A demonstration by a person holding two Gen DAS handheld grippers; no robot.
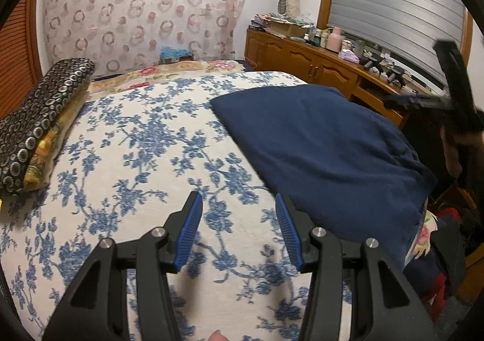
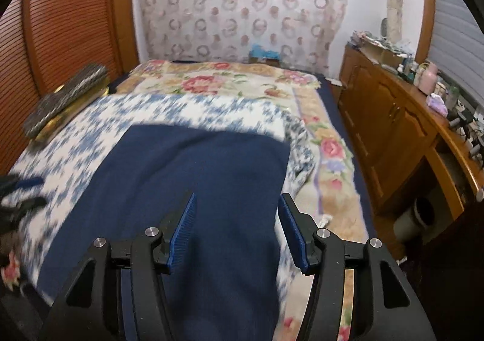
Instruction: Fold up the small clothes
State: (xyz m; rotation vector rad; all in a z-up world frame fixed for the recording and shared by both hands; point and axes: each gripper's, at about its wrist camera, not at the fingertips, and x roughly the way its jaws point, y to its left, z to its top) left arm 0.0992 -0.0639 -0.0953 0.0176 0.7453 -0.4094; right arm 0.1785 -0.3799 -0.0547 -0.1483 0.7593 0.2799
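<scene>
Nearest me, the left gripper [image 1: 239, 230] hovers over bare floral bedspread [image 1: 145, 141], jaws spread wide and holding nothing. The right gripper [image 2: 237, 230] hangs over the navy garment [image 2: 196, 189], jaws likewise parted and empty. That garment lies flat along the bed's right edge, its near end draping off the near right corner. I reckon a careless pinch could catch the bedspread along with the cloth, or a tug could drag the overhang off the bed. Farther off, a folded patterned blanket [image 1: 39, 117] sits at the left edge.
</scene>
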